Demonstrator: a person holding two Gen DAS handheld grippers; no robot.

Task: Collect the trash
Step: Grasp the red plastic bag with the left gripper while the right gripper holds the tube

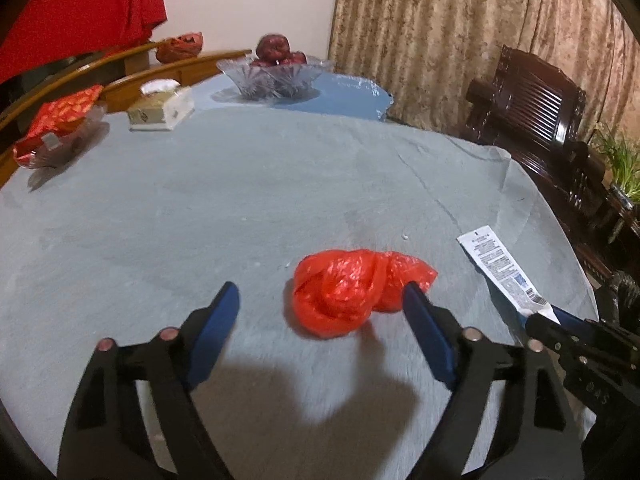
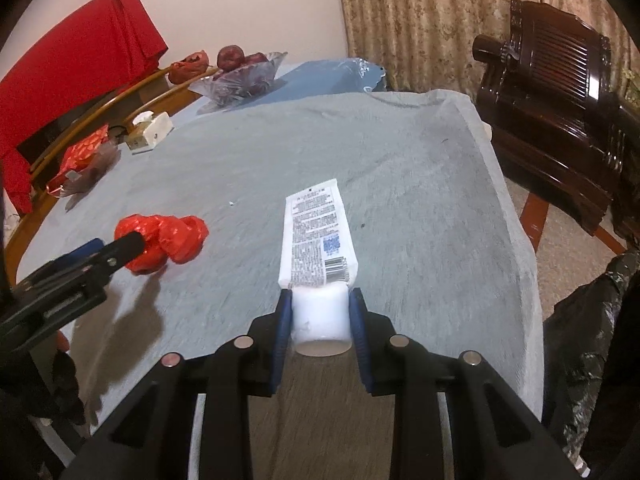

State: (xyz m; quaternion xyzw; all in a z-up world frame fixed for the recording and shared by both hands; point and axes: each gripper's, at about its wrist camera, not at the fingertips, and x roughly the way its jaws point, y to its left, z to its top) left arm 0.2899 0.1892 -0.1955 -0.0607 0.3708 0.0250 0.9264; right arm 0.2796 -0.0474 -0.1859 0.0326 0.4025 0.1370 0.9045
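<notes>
A crumpled red plastic bag (image 1: 352, 290) lies on the grey tablecloth (image 1: 240, 200). My left gripper (image 1: 320, 296) is open, its blue fingers reaching either side of the bag's near end; the right finger touches the bag. It shows in the right wrist view too, as does the bag (image 2: 168, 240). My right gripper (image 2: 320, 300) is shut on the white cap end of a flattened white tube (image 2: 316, 240) with printed text. The tube (image 1: 500, 268) also shows at the right in the left wrist view.
At the far left stand a glass bowl of red fruit (image 1: 276, 72), a tissue box (image 1: 160, 110) and a dish with red packets (image 1: 56, 128). A dark wooden chair (image 2: 560, 100) stands past the table's right edge. A black bag (image 2: 592, 340) hangs at the right.
</notes>
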